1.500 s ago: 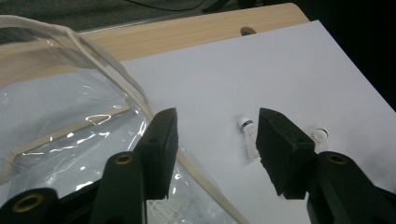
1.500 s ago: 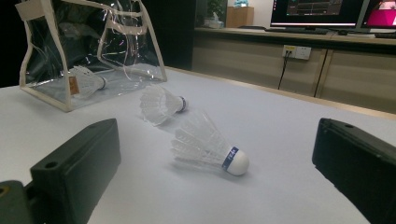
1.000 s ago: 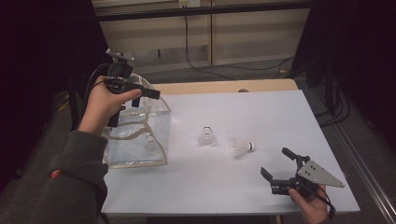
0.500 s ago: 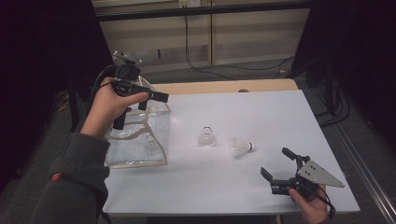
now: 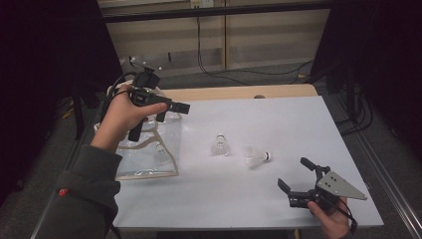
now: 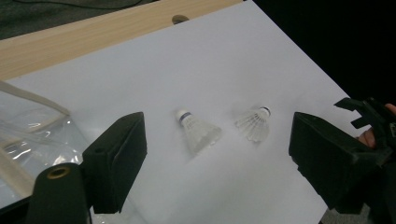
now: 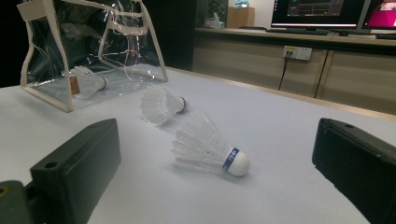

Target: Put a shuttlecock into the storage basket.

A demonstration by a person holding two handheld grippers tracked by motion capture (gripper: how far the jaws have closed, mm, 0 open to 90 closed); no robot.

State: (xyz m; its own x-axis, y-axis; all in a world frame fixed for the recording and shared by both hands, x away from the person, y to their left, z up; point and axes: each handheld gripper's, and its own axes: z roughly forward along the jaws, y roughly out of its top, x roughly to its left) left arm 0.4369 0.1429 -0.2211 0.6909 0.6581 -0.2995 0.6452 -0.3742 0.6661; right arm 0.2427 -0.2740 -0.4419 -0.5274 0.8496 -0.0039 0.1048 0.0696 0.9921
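Two white shuttlecocks lie on the white table: one (image 5: 220, 145) near the middle, one (image 5: 256, 157) to its right, cork pointing right. A third shuttlecock (image 5: 160, 153) lies inside the clear plastic bag (image 5: 149, 167) at the left. My left gripper (image 5: 173, 112) hangs open above the bag's right rim, nothing between its fingers. In the left gripper view both loose shuttlecocks (image 6: 198, 133) (image 6: 254, 125) lie ahead between the open jaws. My right gripper (image 5: 293, 173) rests open near the front right, with the nearer shuttlecock (image 7: 208, 147) just ahead of it.
A bare wooden strip (image 5: 239, 92) runs along the table's far edge. Cables (image 5: 214, 52) lie on the floor behind, beneath a cabinet wall. The bag (image 7: 93, 46) stands upright with its handles raised. The table's right edge (image 5: 356, 149) drops to dark floor.
My left gripper has moved right and a little nearer, from above the bag's back toward its right rim. The right gripper and the shuttlecocks have stayed put.
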